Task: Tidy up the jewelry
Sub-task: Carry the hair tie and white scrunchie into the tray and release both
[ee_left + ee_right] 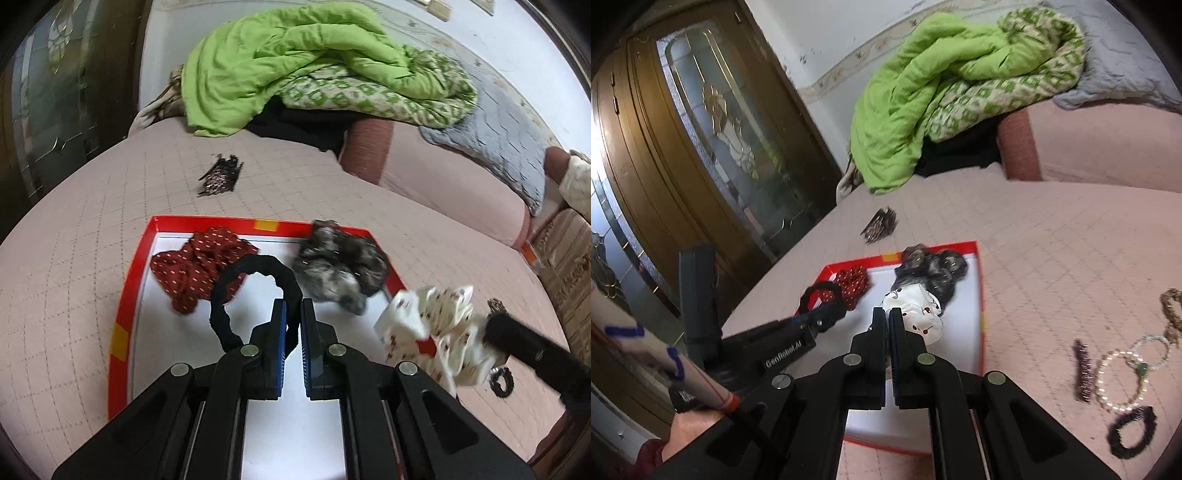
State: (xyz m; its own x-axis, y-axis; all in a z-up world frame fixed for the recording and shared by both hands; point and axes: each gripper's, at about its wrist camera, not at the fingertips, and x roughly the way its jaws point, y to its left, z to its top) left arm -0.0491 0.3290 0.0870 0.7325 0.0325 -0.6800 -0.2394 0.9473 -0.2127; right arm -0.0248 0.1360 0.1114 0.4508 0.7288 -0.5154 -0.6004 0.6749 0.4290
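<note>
A red-rimmed tray (127, 291) with a white floor lies on the pink bed; it also shows in the right wrist view (981, 291). In it lie a red dotted scrunchie (192, 266) and a grey-black scrunchie (340, 266). My left gripper (293, 306) is shut on a black hair tie (255, 273), held above the tray. My right gripper (887, 314) is shut on a white cherry-print scrunchie (916, 310), held over the tray's right part; this scrunchie also shows in the left wrist view (432, 325).
A dark hair clip (219, 175) lies on the bed beyond the tray. Right of the tray lie a brown clip (1082, 369), a pearl bracelet (1121, 382), a clear bead bracelet (1150, 349) and a black hair tie (1132, 432). A green quilt (295, 59) is heaped at the back.
</note>
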